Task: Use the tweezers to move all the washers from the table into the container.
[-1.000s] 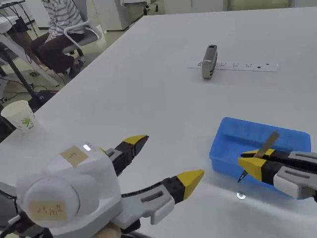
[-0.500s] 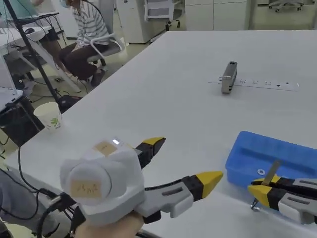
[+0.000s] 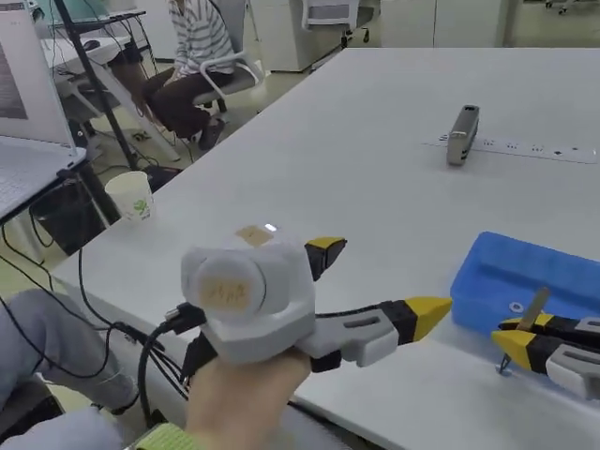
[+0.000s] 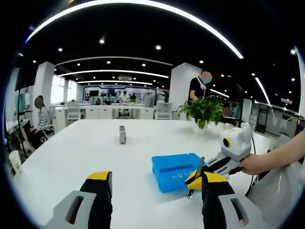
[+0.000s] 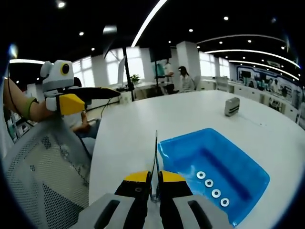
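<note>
I have the left gripper (image 3: pixel 380 281) in a hand (image 3: pixel 244 394) at the near edge of the white table (image 3: pixel 375 169). Its yellow-tipped jaws are spread wide with nothing between them, and its body hangs out past the edge over loose cables (image 3: pixel 141 337). In the head view the lower tip reads close to the left wall of the blue container (image 3: pixel 506 272), but they are apart. The right gripper (image 3: pixel 511 335) comes in low at the right, clamped tight on the tweezers (image 3: pixel 536 305), whose dark point angles down at the table just in front of the container's near wall. I cannot tell whether the point holds anything. In the right gripper view the tweezers (image 5: pixel 155 152) rise as a thin line from the closed jaws, just left of the container's near corner. Four washers (image 5: pixel 208 182) lie in a row on the container's floor, towards its right side. The container sits near the table's front edge, with a broad bare stretch of tabletop behind it. That stretch runs back to a power strip (image 3: pixel 525 147) with a grey block (image 3: pixel 461 134) on it, well away. Past the left edge are a paper cup (image 3: pixel 131 197) and a seated person (image 3: pixel 192 56), and a white mesh chair back (image 5: pixel 47 167) stands close by the front edge.
</note>
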